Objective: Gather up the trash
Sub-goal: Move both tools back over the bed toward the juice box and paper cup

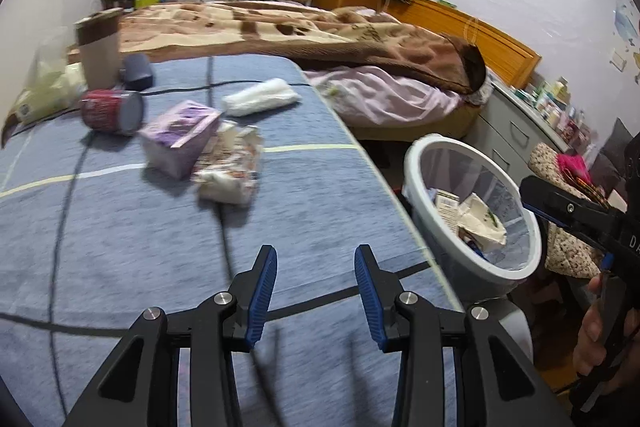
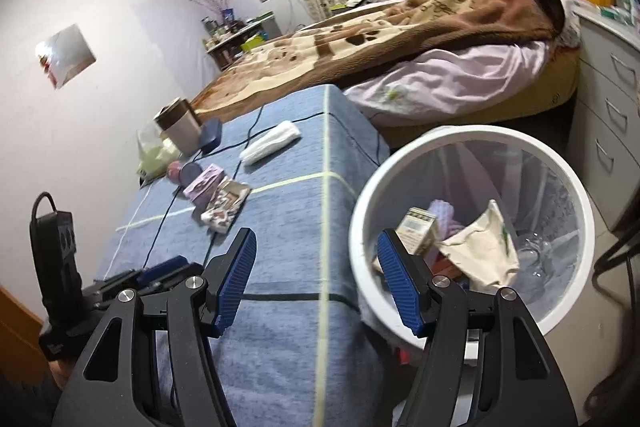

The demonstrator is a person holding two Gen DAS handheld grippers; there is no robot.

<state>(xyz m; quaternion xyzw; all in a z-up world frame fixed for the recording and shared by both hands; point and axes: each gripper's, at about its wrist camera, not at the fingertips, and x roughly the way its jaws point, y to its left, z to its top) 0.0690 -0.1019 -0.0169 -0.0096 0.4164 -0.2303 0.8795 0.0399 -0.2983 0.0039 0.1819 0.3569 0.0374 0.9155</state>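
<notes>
— Well, looking at the left gripper [image 1: 316,259] at the bottom middle of the left view. Jaws apart, nothing between them, only blue cloth [image 1: 160,247] underneath.

— And the right gripper [image 2: 316,243]?

— Bottom middle of the right view. Jaws wide apart, empty too. One blue pad [image 2: 396,275] in front of the white bin [image 2: 472,135], the other over the cloth.

— Where is the trash?

— Left of middle in the left view, on the cloth. A purple box [image 1: 180,135] touching a crumpled wrapper [image 1: 230,163]. A red can [image 1: 112,111] lying on its side just beside the box. A white roll [image 1: 260,97] a bit further back. A tall cup [image 1: 98,47] upright at the upper left.

— And the bin?

— Right of the cloth's edge, lower down. Already holding a small carton [image 2: 416,231] and a cream crumpled bag [image 2: 484,251].

— Anything else?

— A hand [image 1: 600,327] at the right edge of the left view, around a black handle.
</notes>
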